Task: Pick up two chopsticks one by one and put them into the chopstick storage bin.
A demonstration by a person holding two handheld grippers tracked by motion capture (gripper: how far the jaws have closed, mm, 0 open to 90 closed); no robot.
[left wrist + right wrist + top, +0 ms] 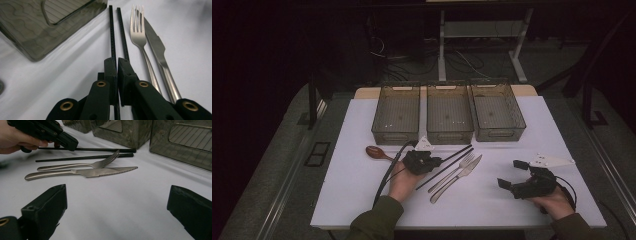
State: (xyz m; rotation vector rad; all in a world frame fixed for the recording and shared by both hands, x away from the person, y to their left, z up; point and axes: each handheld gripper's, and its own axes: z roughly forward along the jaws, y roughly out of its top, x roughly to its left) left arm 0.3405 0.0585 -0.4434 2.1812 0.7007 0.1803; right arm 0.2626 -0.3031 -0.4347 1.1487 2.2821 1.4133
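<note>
- Left gripper [435, 162]: held low over the white table [362, 190] in the person's left hand [403, 181], forearm coming in from the near edge and angled toward the far right. In the left gripper view its jaws stand nearly together, pinched on the left of two black chopsticks [113, 37].
- Black chopsticks: they lie side by side at the table's centre, running from near left to far right, their far tips just short of the middle bin [449, 112]. The second chopstick [123, 37] lies free, just right of the gripped one.
- Fork [456, 171] and knife [459, 176]: they lie parallel just right of the chopsticks, touching or nearly so.
- Right gripper [512, 175]: held in the right hand [557, 202] near the table's right side, pointing left, well apart from the cutlery. Its jaws are spread wide and hold nothing.
- Wooden spoon [376, 152]: it lies left of the left gripper, just before the left bin [396, 112].
- Right bin [498, 109]: it stands beside the middle bin.
</note>
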